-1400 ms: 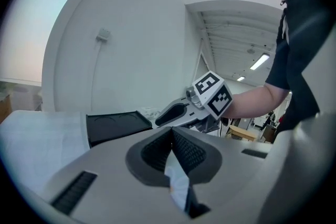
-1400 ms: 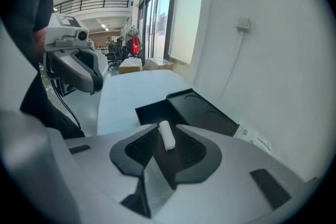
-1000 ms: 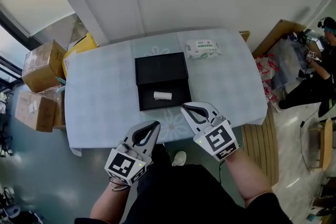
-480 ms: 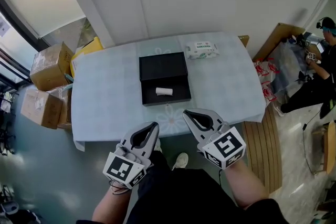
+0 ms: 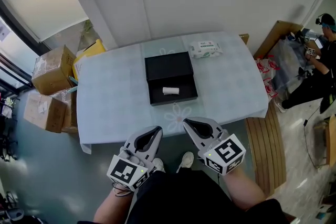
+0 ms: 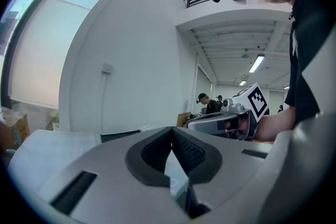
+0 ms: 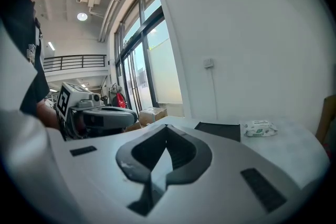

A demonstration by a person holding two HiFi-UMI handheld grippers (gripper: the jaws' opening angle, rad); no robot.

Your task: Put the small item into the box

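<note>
Head view: the small item (image 5: 170, 91) lies inside the open box (image 5: 182, 96) on the surface (image 5: 115, 97). The task looks done, so I hold my left tongs (image 5: 156, 130) and right tongs (image 5: 187, 123) clear of it, pressed together, empty.

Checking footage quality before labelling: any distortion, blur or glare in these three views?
Head view: sharp, evenly lit, table edges bowed. Left gripper view: fisheye, dark corners, bright window top left, its own hand-held gripper soft up close. Right gripper view: fisheye, windows washed out, wipes pack clear.
</note>
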